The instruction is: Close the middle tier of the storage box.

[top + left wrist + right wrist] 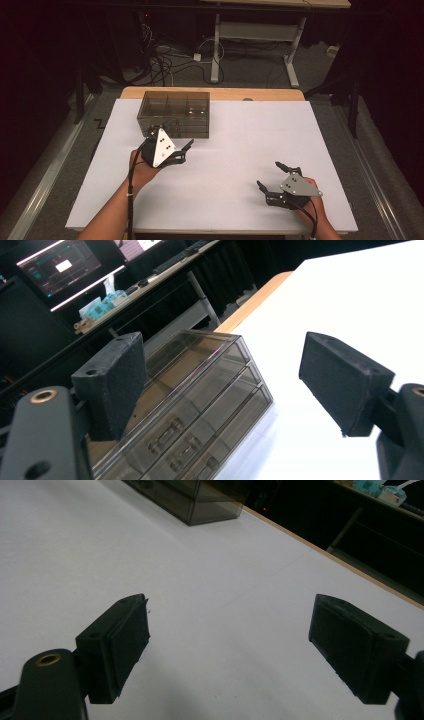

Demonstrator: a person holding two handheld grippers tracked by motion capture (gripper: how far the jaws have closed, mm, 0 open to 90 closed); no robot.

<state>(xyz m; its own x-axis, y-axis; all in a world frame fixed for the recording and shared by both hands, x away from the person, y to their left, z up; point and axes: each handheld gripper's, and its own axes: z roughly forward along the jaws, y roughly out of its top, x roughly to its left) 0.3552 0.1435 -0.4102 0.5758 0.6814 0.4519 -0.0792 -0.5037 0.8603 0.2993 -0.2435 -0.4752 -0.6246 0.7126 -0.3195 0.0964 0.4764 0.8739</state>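
Smoked-plastic drawer box (175, 113) sits at the far left part of the white table cover (240, 150), close to the far edge where the wooden tabletop (210, 93) shows. In the left gripper view the box (200, 405) shows three stacked drawers with small handles, all pushed in.

Left gripper (175, 147) — held just in front of the box's near face, near its left corner; whether it touches the box cannot be told from the high view. Jaws spread wide in its own view (230, 390), nothing between them; the box lies ahead and to the left of the gap.

Right gripper (272, 177) — low over the near right part of the cover, well apart from the box. Jaws also spread wide (227, 645), empty, bare cover between them; a box corner (200, 502) shows far off at top.
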